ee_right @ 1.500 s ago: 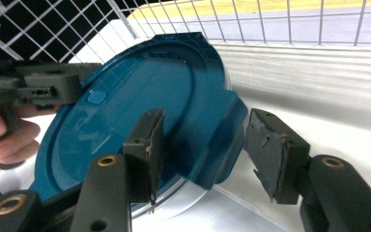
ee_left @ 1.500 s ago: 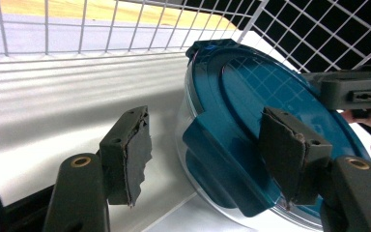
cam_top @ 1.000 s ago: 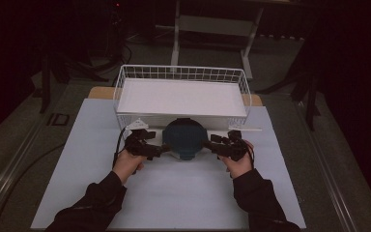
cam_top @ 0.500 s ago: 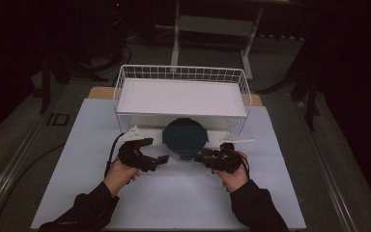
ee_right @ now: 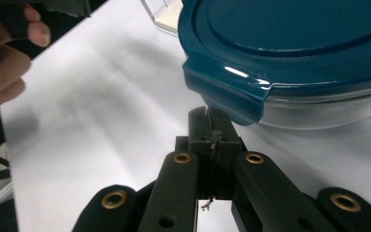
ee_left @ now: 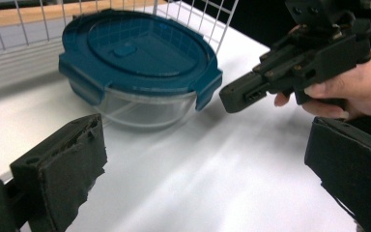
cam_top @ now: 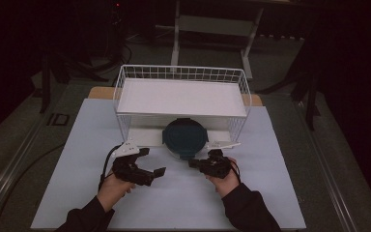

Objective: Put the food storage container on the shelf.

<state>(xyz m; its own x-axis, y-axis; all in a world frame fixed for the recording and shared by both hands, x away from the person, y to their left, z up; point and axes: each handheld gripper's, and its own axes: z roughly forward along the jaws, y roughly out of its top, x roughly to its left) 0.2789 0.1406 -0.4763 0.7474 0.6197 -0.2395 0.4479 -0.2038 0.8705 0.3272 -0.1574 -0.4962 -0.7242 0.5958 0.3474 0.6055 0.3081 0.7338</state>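
Observation:
A round clear container with a dark teal clip-on lid [cam_top: 185, 137] sits on the white mat, half under the front of a wire basket. My left gripper [cam_top: 153, 161] is open to its front left, pointing toward it with nothing between the pads [ee_left: 72, 159]. The container [ee_left: 140, 53] is a short way beyond those pads. My right gripper [cam_top: 192, 164] is at the container's front right. Its jaws have just been closing and are pressed together with nothing between them. In the right gripper view the tips [ee_right: 211, 121] are right below a clip tab of the lid [ee_right: 232, 104].
A white wire basket [cam_top: 181, 72] with a white floor stands raised at the back of the mat, over the container's far half. The pale mat [cam_top: 183, 203] spreads out in front. Dark floor and stand legs surround the table.
Both hands drew back from the container's sides toward the near edge. The left gripper moved left and back. The right gripper's jaws closed as it came to the lid's front clip.

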